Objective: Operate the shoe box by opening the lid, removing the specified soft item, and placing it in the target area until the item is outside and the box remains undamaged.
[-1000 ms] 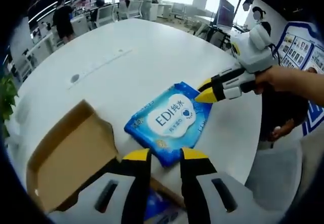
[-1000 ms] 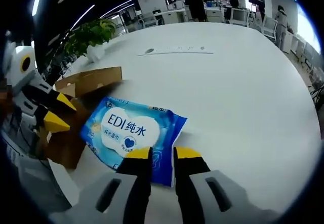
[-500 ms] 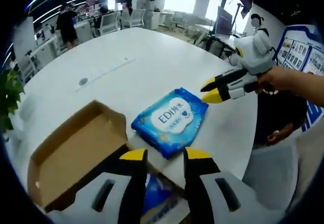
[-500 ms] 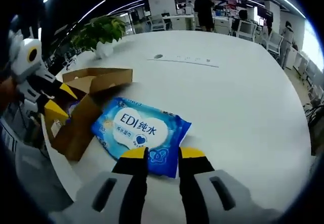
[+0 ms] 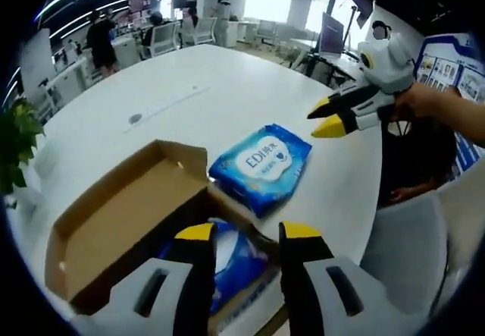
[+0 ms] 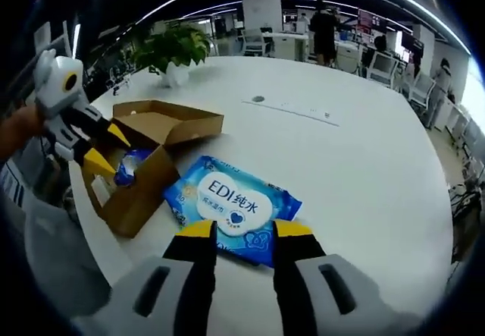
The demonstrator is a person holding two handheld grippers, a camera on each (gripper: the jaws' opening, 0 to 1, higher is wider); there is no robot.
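Blue soft wet-wipes pack w/ white label [image 5: 261, 163] [image 6: 232, 207] lies flat on round white table [image 5: 227, 86] [image 6: 364, 161], outside and just beside the open brown cardboard shoe box [image 5: 125, 222] [image 6: 148, 169]. Box lid flap is folded back; a 2nd blue pack [image 5: 239, 264] [image 6: 132, 165] sits inside the box. Left gripper [image 5: 246, 233] [image 6: 98, 150], yellow-tipped, hangs over the box's near edge, jaws apart, nothing between them. Right gripper [image 6: 244, 230] [image 5: 327, 117], jaws also parted and empty; in right gripper view its tips sit at the near edge of the pack, contact unclear; in left gripper view it's above the table past the pack's far side, apart from it. Green potted plant [image 6: 176, 48] stands at far table edge.
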